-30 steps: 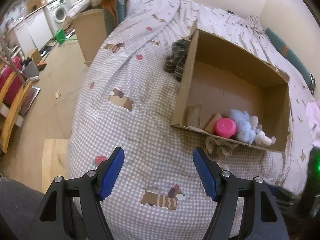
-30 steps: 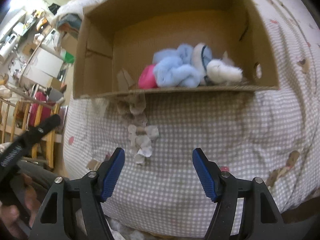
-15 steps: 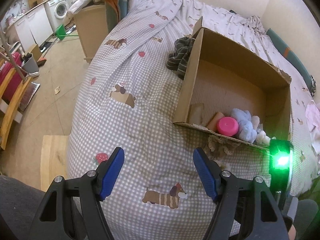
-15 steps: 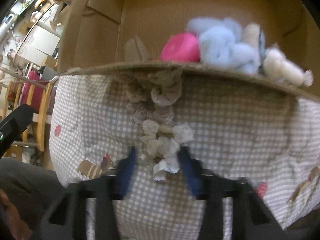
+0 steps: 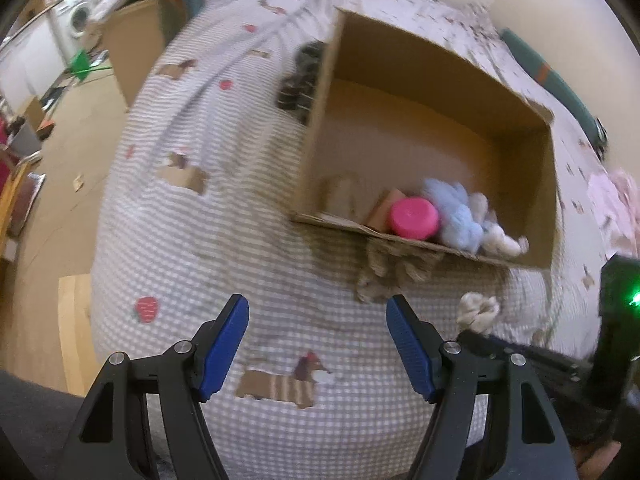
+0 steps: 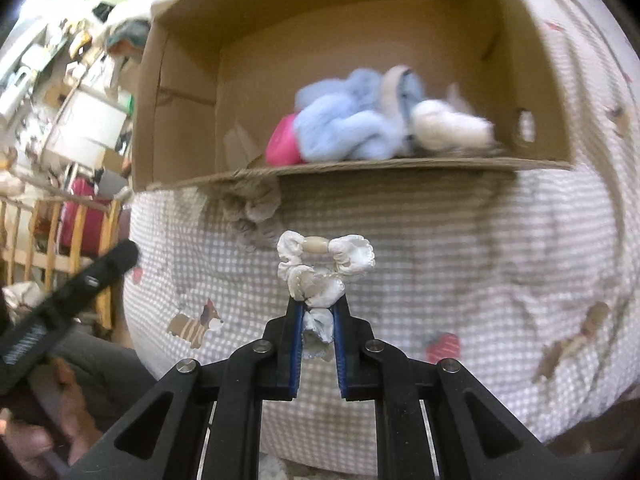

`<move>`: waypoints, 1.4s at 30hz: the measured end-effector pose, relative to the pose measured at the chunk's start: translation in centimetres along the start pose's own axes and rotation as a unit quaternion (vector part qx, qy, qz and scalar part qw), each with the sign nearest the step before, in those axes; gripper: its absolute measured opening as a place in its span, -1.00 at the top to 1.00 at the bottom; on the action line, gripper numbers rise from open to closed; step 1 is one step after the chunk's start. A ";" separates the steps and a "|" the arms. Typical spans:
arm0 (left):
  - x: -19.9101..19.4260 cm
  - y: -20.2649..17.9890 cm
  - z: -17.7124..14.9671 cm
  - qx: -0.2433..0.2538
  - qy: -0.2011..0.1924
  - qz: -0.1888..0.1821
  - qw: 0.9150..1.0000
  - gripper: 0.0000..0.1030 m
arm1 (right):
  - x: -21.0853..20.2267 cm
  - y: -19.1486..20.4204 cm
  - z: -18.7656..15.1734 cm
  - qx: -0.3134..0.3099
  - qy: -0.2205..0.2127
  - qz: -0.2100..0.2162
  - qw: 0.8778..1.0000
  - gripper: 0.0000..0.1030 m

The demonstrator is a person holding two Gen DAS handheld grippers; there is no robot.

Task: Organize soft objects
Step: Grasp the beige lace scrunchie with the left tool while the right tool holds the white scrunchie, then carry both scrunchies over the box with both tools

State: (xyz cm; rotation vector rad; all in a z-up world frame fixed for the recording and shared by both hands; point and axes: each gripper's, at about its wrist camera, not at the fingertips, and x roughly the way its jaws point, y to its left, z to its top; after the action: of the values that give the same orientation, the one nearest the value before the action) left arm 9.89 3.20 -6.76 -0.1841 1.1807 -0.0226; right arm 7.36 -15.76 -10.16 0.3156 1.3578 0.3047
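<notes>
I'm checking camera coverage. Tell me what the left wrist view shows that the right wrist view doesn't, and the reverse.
Only the left wrist view shows the open left gripper with nothing between its fingers, and the dark striped cloth beside the cardboard box.

Only the right wrist view shows the right gripper shut on the white scrunchie, and the bead on it.

Both show the box on the checked bedspread, the pink item, the blue plush toy inside, and the tan scrunchie before it.

A lived-in home, bedroom open to a utility corner. A bed under a grey-and-white checked quilt printed with dachshunds (image 5: 280, 384) fills the view, with a white front-loading washing machine (image 5: 78, 20) and a wooden slatted chair (image 6: 52, 220) on the bare floor beside it.
</notes>
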 end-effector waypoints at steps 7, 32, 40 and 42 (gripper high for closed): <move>2.8 -3.6 0.6 0.061 0.014 -0.021 0.998 -0.33 | -1.4 -1.7 -0.6 0.035 -0.025 0.001 0.999 0.70; 9.5 -5.8 0.4 0.074 0.054 -0.019 0.996 0.74 | -1.3 -2.0 -0.2 0.048 -0.029 -0.004 0.998 0.70; 7.9 -5.1 -1.4 0.062 0.052 -0.004 0.997 0.74 | -1.2 -0.5 0.1 0.030 -0.036 0.001 0.999 0.70; 7.1 -4.9 -1.7 0.056 0.054 -0.006 0.997 0.74 | -1.5 -0.5 -0.1 0.028 -0.039 -0.002 0.999 0.70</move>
State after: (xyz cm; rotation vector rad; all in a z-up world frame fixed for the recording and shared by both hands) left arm 11.43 -2.62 -13.18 -0.0912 1.2828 -0.1110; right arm 7.05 -16.74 -9.04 0.3679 1.2904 0.2500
